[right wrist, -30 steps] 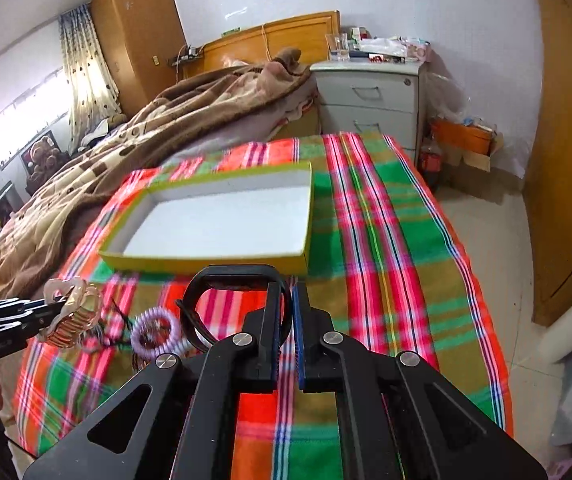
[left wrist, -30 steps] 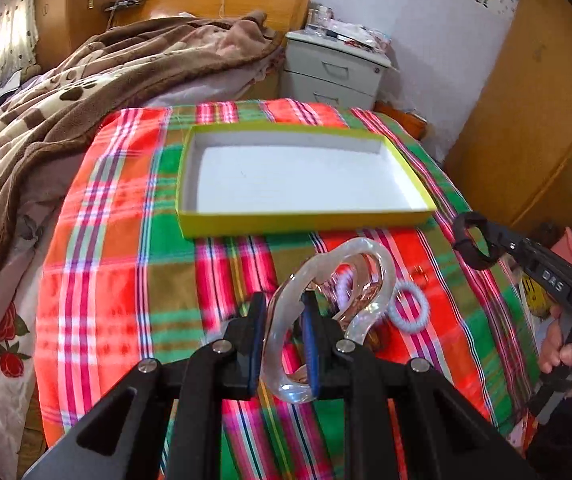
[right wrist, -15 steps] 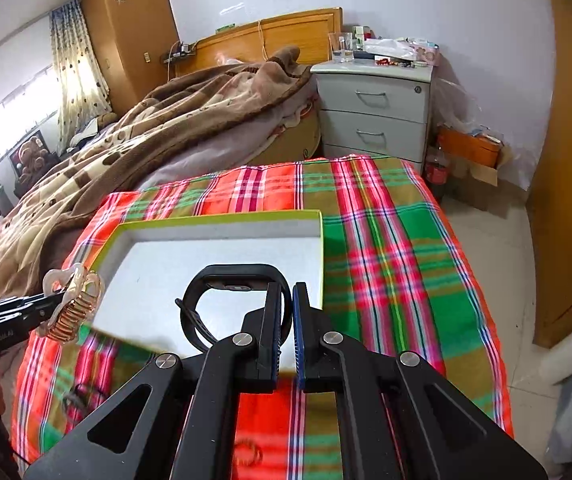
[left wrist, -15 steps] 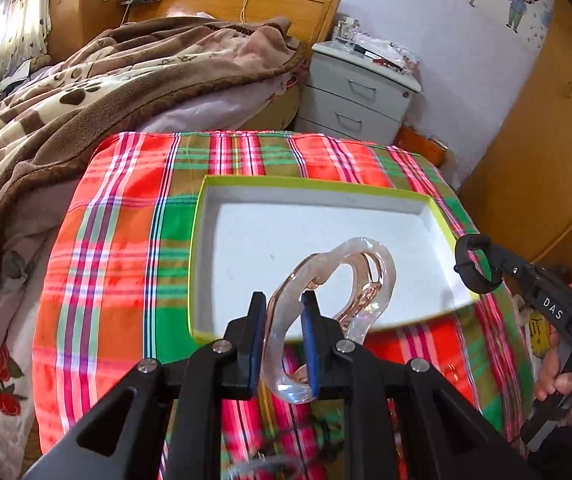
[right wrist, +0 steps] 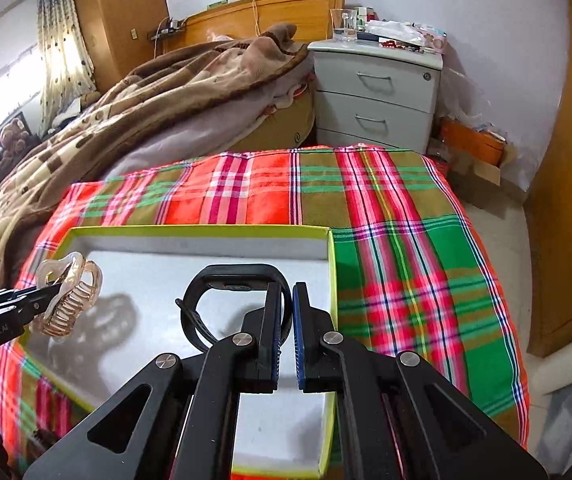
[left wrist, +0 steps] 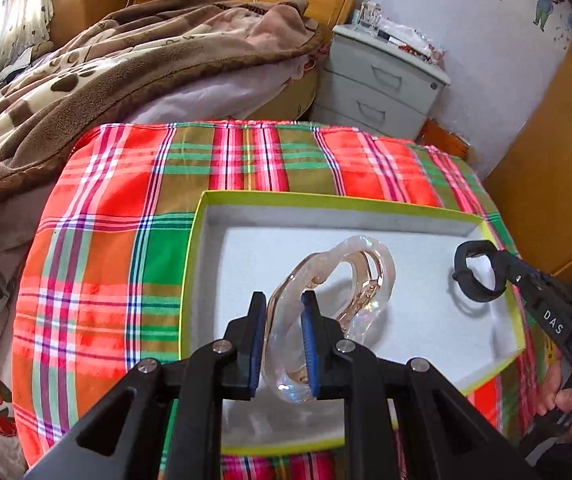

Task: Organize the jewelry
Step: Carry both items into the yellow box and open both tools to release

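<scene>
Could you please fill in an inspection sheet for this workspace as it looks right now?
Surface: plaid cloth over the table, flat.
Job's things: yellow-rimmed box with a white floor, nothing lying in it; clear hair clip and black band, both held above the box.
Clutter: nothing seen on the visible cloth.
Grippers: left claw shut on the hair clip; right claw shut on the black band.
Cables: a cord hangs on the headboard; nothing seen near the box.
Surroundings: bed with brown blanket, grey nightstand with a glass and small items on top, wooden wardrobe.
</scene>
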Demonstrator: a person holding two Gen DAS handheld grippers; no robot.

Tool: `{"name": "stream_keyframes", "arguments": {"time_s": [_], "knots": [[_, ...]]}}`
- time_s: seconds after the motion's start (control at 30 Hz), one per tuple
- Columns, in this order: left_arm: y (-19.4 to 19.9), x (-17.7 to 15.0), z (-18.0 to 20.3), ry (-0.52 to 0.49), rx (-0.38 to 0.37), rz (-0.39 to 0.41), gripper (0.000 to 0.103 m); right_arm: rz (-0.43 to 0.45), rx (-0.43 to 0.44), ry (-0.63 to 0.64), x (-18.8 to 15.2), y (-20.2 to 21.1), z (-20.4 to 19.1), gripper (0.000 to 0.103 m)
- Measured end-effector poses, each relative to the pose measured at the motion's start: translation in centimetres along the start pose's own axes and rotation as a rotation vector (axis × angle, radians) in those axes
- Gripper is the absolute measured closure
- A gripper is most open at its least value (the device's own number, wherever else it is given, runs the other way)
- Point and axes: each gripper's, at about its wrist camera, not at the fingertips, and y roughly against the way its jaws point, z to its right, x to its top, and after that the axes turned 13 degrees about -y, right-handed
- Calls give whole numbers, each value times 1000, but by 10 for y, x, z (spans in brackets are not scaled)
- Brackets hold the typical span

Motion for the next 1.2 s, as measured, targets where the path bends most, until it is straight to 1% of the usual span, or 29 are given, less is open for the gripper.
{"name": "stream_keyframes", "arguments": {"time_s": [0.1,0.17,0.27,0.4,0.5,0.67,0.87,1.0,1.07,1.2], "knots": [[-10,1,-2,1,6,-18,84,-1,-18,10,0,-6,-2,98],[-11,1,-4,9,-1,-12,84,-3,-27,18,0,-10,-3,98],[-12,2,-3,-1,25,-4,84,-5,-39,26,0,-14,-5,97],[-13,3,-6,15,10,-4,83,-8,-47,41,-1,-18,-8,97],[-12,4,-5,9,24,-1,83,-7,-56,49,-2,-20,-9,97],[-12,3,-7,20,15,0,82,-13,-62,46,-1,-24,-10,97],[-13,3,-9,34,30,-6,73,-13,-62,47,-1,-24,-12,97],[-10,1,-8,26,34,-8,72,4,-55,49,-1,-18,-13,97],[-7,-1,-7,24,34,0,71,15,-50,49,-2,-14,-14,97],[6,-4,-4,21,24,30,65,37,-45,54,-3,-3,-16,93]]}}
